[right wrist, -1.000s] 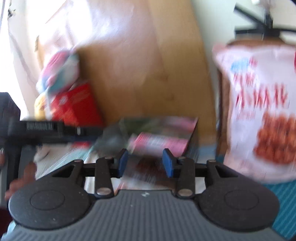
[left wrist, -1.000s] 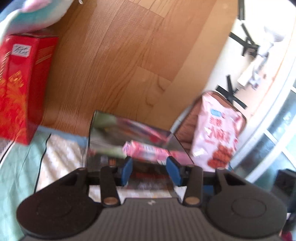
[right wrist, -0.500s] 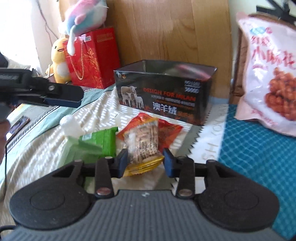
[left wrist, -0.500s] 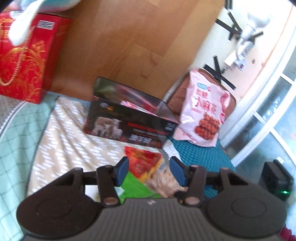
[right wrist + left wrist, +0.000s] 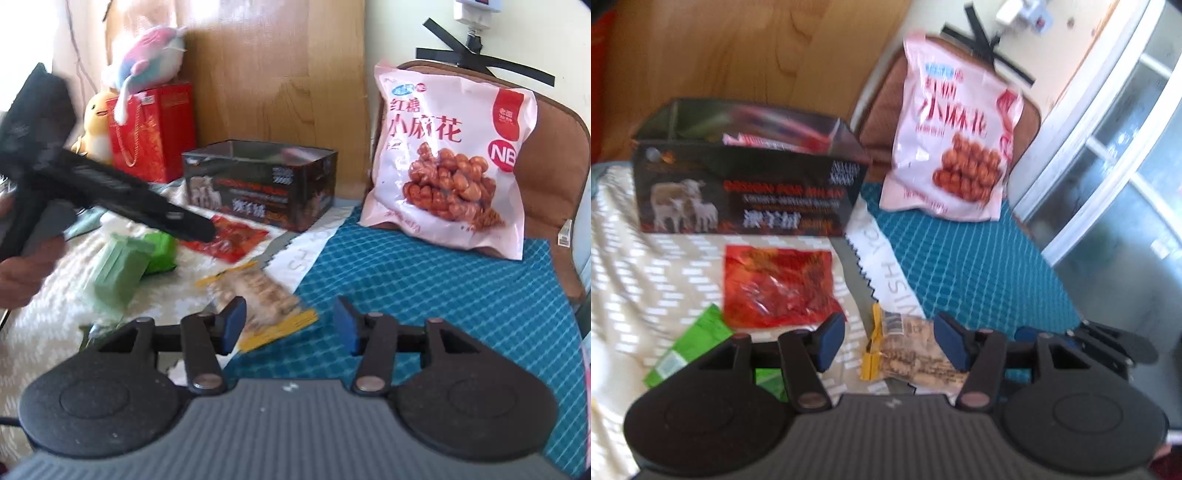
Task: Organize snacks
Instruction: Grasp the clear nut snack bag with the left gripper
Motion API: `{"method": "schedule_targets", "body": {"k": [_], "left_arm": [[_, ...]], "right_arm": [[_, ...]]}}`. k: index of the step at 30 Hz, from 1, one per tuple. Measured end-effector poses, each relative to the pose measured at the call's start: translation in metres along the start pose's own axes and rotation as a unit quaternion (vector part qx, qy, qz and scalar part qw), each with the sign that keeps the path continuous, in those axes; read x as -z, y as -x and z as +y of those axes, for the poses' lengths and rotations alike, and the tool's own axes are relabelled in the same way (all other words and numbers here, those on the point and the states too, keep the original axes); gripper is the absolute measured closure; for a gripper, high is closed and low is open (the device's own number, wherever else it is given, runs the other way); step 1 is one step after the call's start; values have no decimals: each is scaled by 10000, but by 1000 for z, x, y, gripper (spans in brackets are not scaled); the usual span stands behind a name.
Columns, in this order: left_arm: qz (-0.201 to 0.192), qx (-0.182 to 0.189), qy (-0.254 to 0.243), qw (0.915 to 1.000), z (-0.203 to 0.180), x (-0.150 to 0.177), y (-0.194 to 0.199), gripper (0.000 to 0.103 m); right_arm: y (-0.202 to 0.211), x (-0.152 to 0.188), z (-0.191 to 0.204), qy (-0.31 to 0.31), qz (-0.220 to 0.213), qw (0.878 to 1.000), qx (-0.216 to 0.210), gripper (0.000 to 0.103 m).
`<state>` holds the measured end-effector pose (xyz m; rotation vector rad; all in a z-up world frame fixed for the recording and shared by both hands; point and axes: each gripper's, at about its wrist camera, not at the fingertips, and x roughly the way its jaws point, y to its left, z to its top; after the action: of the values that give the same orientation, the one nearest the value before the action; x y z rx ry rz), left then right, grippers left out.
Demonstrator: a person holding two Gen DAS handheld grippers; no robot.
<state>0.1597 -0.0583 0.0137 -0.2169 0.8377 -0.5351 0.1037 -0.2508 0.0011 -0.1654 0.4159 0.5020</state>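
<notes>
A black open box (image 5: 746, 192) (image 5: 262, 184) with a sheep picture holds a pink snack pack (image 5: 757, 142). In front of it lie a red snack pack (image 5: 775, 286) (image 5: 232, 238), a green pack (image 5: 690, 343) (image 5: 159, 251) and a yellow-edged clear snack pack (image 5: 908, 354) (image 5: 258, 295). My left gripper (image 5: 890, 343) is open, hovering over the yellow-edged pack. My right gripper (image 5: 288, 325) is open and empty, just behind that same pack. The left gripper also shows in the right wrist view (image 5: 110, 192).
A large pink snack bag (image 5: 956, 147) (image 5: 450, 162) leans on a brown cushion (image 5: 546, 158). A red gift bag (image 5: 155, 129), plush toys (image 5: 147, 55) and a wooden headboard (image 5: 277, 74) stand behind. A teal mat (image 5: 443, 288) and patterned cloth (image 5: 635, 266) cover the surface.
Both grippers have pulled back from the black box, where a pink pack now lies, and lowered toward the loose packs. The views shifted right.
</notes>
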Motion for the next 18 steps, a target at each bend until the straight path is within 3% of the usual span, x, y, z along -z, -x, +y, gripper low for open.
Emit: {"method": "schedule_targets", "body": {"k": [4,8,9,11,18], "left_arm": [[351,-149,59,9993,-2,0,-24,48],[378,-33,-169,9991,-13,3,-31,51],[378,-44,-201,9991,-14,4,-30,53],[412,33,-238,9989,-16,5,-27,62],[-174,66,-213,9996,-13,-10,11,62]], "right_arm": [[-14,8,7,-41,200,9998,-85,46],[-33,7,6,-235,277,9992,-178,48],[-34,5,7,-226,244,9993,-153,51],[-35,1,11,-146,194,9997,-63,68],[-27,-17,23,72,-291,9995,-18,70]]}}
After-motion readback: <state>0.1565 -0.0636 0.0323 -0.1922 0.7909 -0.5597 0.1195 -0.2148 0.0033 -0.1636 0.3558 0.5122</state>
